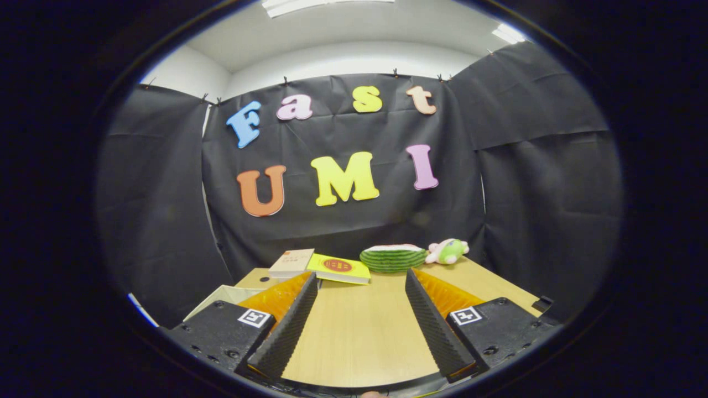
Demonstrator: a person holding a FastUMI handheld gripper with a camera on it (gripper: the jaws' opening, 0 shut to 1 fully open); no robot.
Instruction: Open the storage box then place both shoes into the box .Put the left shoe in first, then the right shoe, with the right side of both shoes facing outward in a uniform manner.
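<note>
gripper view: the gripper point(359, 287) is held above a pale wooden tabletop point(359, 331), its two black ribbed fingers point(287, 326) with orange backs spread wide apart, nothing between them but bare wood. just outside the left finger, at the table's near left corner, a white open-topped box point(218, 296) with thin walls peeks out; whether this is the storage box i cannot tell, as most of it is hidden behind the finger mount. beyond the fingertips, along the far edge of the table, lie a cream-coloured book point(292, 262) and a yellow book with a red round mark point(338, 268), the two touching at one corner. to the right of them sits a green striped watermelon-slice toy point(392, 258), and just beside that a small pink and green plush toy point(447, 251). a small dark object point(543, 303) rests at the table's right edge, too small to make out.
</note>
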